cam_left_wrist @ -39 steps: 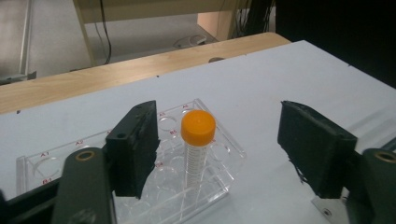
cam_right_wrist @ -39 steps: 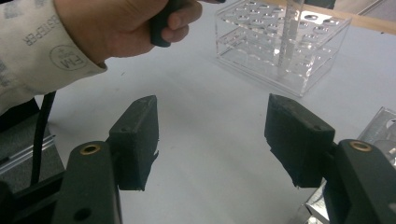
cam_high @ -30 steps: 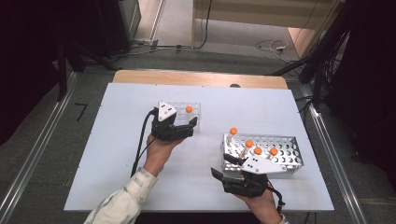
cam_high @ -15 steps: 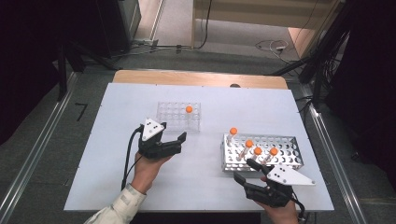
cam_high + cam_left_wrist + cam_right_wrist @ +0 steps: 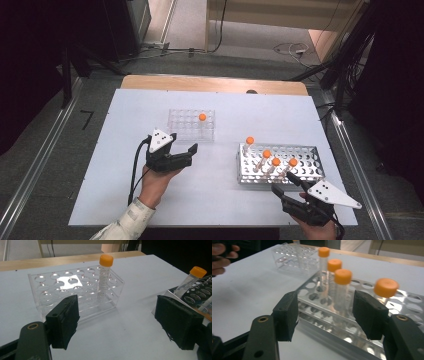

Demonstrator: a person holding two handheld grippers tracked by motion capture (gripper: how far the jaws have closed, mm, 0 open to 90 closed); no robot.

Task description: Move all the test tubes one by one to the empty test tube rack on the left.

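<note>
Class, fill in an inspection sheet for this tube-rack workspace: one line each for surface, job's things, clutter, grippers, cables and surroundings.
Surface: white table, wooden strip along its far edge.
Job's things: clear rack holds one orange-capped tube, upright; metal rack holds four orange-capped tubes, some leaning.
Clutter: nothing seen on the tabletop.
Grippers: left gripper open, empty, on the near side of the clear rack; right gripper open, empty, at the metal rack's near edge, facing a tube.
Cables: black cable trails from the left gripper; loose cables on the floor beyond the table.
Surroundings: grey floor, metal rails on both sides, dark equipment at the edges.
</note>
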